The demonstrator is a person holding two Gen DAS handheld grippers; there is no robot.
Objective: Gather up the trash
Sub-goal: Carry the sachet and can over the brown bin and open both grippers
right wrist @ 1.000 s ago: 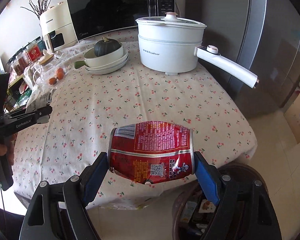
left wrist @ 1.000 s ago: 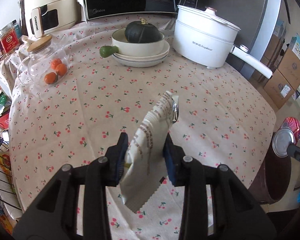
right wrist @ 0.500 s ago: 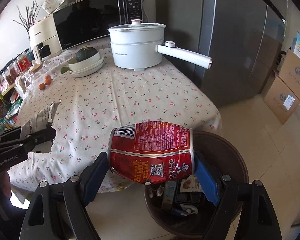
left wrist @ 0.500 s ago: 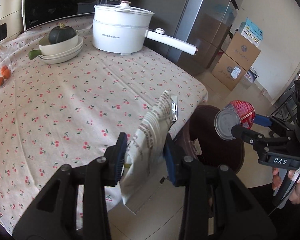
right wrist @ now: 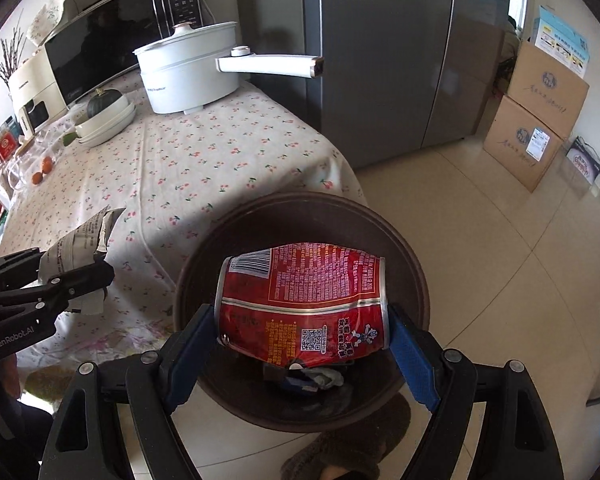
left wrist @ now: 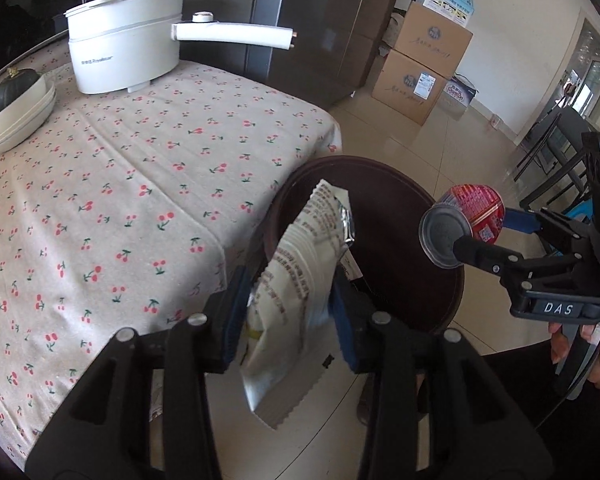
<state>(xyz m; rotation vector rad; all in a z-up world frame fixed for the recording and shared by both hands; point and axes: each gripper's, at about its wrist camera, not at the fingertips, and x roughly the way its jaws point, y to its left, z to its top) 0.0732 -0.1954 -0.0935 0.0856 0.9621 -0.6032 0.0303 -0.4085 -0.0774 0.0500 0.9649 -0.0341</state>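
Note:
My left gripper (left wrist: 289,316) is shut on a white printed snack wrapper (left wrist: 300,276) and holds it at the table's edge, just over the near rim of the dark brown trash bin (left wrist: 380,168). My right gripper (right wrist: 302,340) is shut on a dented red drink can (right wrist: 304,300), held sideways directly above the trash bin (right wrist: 414,264), which has several bits of trash inside. The can also shows in the left wrist view (left wrist: 464,224), over the bin's right rim. The wrapper also shows in the right wrist view (right wrist: 79,240), left of the bin.
The table with the cherry-print cloth (left wrist: 119,184) stands left of the bin. On it are a white electric pot (left wrist: 127,52) with a long handle, and a bowl with a dark squash (left wrist: 15,100). A grey fridge (right wrist: 380,52) and cardboard boxes (right wrist: 536,120) stand behind.
Both grippers have swung away from the table toward the trash bin. The can is now right over the bin opening and the wrapper is at its rim. Both grips are unchanged.

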